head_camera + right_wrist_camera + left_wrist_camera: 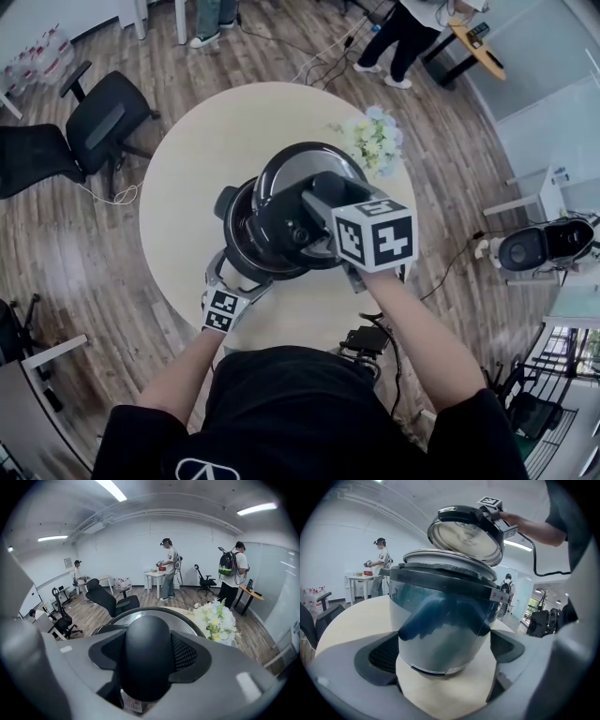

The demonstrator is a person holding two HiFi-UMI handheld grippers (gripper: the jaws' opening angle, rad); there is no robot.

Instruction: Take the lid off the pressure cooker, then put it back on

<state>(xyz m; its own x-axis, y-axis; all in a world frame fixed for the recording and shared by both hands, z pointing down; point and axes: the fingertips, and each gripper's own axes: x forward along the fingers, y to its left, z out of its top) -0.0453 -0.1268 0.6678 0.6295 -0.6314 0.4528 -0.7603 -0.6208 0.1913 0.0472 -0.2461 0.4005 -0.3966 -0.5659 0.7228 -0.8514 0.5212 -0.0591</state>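
- Right tongs (147, 654): closed at a middling width on the lid's handle (145, 637), a smooth, matt black dome. The meshed black pads press on both of its flanks.
- A small white sticker with red print sits under the handle. It is too blurred to read.
- Lid (464, 534): held in the air above the pot, clear of its rim and tilted. Its pale, dished metal underside, ringed by a black edge, shows in the left gripper view. In the head view it overlaps the pot's far right part.
- Left tongs (444, 647): set wide, with the textured black pads lying against the left and right flanks of the pot's lower wall.
- Pressure cooker pot (440, 606): stands upright on the counter. It is round, with a glossy dark bluish band round the upper wall, bright steel below and a pale metal rim on top.
- A small white tag with red marks sits on the band's right side and cannot be read.
- Counter (187, 169): round, with a smooth cream top.
- Bouquet (375, 141): white and yellow flowers on the far right of the counter, near the pot but apart from it.
- Marker cube (375, 234) on the right gripper: white faces with black square patterns.
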